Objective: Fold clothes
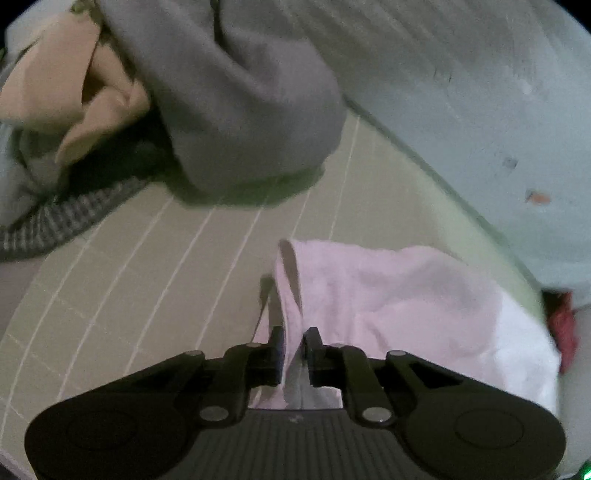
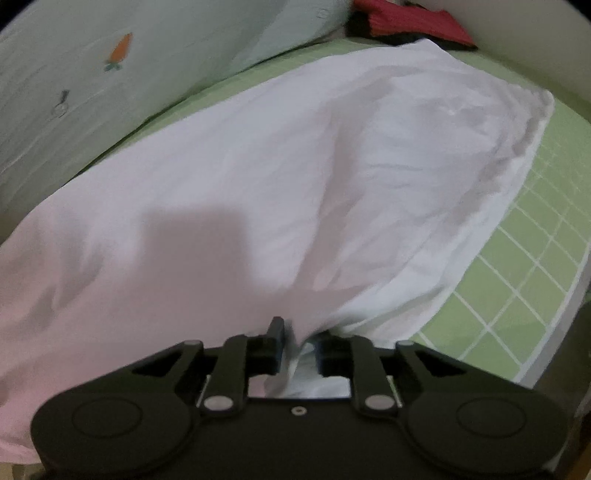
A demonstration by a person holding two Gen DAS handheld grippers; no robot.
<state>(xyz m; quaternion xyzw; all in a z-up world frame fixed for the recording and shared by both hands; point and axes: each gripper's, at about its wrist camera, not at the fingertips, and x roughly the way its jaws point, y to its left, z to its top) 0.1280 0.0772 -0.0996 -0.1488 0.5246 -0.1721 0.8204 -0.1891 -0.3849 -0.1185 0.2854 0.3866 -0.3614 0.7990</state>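
Tilting steeply downward, left tongs [image 1: 294,345] and right tongs [image 2: 300,341] each pinch white garment [image 2: 295,177]

Each claw [image 1: 294,338] [image 2: 301,334] is matte black, with silver pivot pins and round side housings.

- The right hand-held gripper [image 2: 298,338] sits at the bottom edge, black, its two fingers close together with a fold of the white garment [image 2: 295,177] bunched between them; the pads look pressed on the cloth.
- The garment spreads wide and wrinkled up the middle of the view, with a broad shadow on its near part.
- Under it lies a green sheet [image 2: 524,295] with a white grid, bare at the right.
- A pale green cloth [image 2: 92,110] printed with an orange carrot [image 2: 122,50] rises along the upper left, just beside the garment.
- A red ribbed item [image 2: 410,20] lies at the top, at the garment's far corner.
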